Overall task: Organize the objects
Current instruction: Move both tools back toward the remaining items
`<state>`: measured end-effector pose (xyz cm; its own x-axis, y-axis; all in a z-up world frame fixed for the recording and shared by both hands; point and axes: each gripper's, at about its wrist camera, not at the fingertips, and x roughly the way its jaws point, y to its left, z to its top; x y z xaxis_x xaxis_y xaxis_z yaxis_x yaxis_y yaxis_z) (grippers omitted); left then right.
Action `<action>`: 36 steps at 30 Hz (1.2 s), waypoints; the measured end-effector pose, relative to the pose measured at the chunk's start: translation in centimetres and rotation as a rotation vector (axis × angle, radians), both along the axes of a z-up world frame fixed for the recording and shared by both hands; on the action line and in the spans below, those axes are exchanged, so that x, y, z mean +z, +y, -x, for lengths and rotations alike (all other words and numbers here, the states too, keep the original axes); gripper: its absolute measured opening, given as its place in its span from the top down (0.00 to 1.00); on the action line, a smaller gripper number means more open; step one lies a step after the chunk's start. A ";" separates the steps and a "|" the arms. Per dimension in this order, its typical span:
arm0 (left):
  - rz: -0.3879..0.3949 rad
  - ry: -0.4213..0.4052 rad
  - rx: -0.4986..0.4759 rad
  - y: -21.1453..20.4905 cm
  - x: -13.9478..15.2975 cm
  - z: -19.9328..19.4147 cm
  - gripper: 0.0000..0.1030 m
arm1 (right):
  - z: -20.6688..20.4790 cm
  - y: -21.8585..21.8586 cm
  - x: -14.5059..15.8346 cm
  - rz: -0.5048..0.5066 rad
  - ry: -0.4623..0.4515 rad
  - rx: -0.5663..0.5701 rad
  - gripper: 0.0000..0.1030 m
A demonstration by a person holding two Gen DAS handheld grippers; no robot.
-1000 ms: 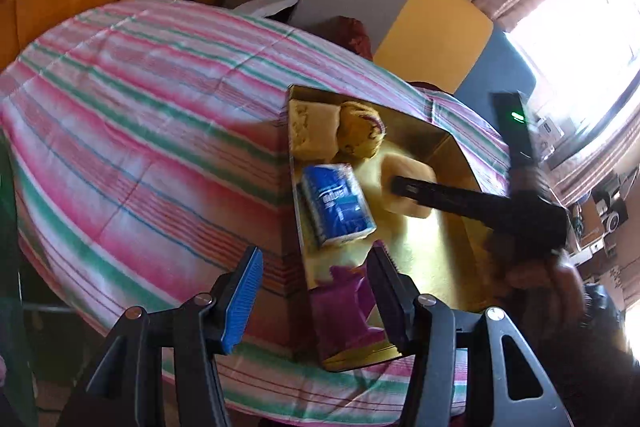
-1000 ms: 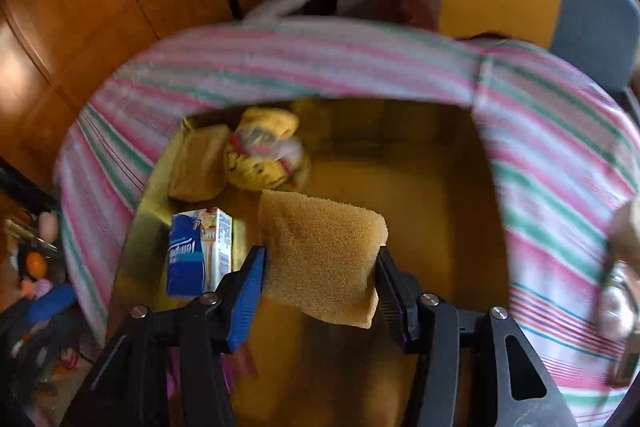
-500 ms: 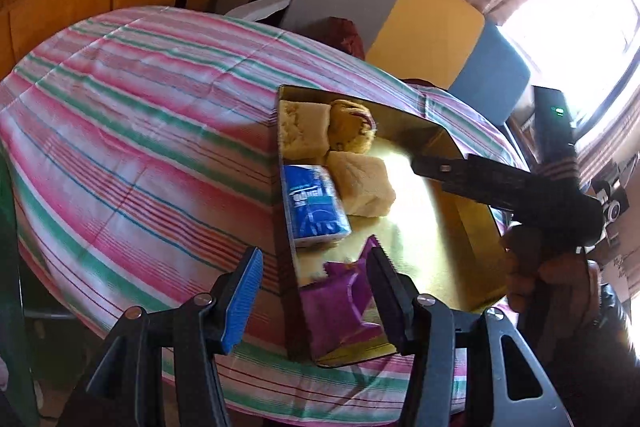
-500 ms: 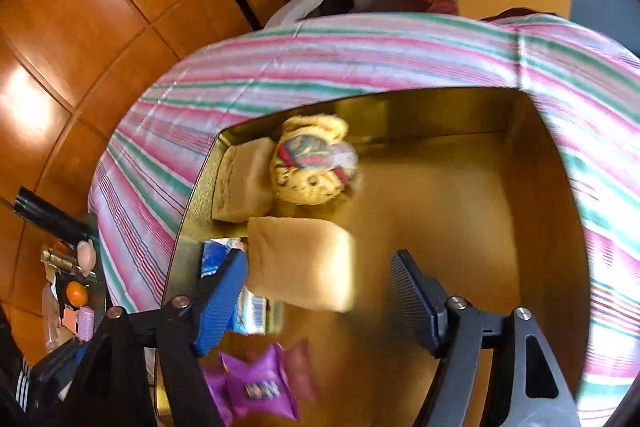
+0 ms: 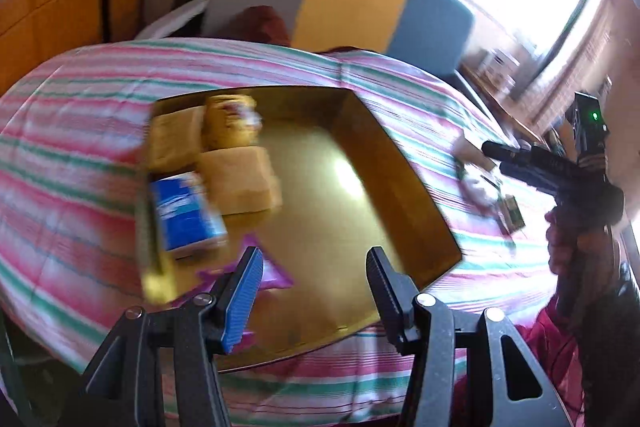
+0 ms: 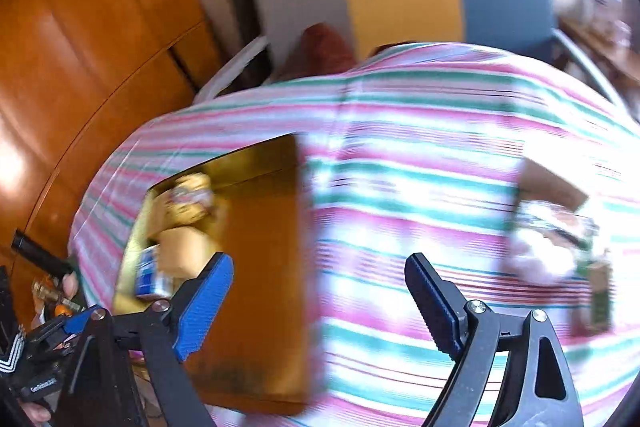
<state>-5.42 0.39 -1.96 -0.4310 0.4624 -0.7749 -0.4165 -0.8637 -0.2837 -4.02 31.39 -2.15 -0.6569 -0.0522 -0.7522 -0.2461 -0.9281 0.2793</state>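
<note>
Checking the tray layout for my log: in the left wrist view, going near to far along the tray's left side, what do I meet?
Purple packet → blue-and-white carton → tan sponge → second tan sponge in the far left corner of the gold tray.

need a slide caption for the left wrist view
Open left tongs hover over a gold tray holding sponges, a blue tissue pack and a purple packet on a striped tablecloth.
</note>
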 end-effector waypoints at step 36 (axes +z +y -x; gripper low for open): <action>0.098 -0.111 -0.514 20.0 -2.8 -8.6 0.48 | -15.3 25.4 -7.3 0.318 -0.083 -0.761 0.09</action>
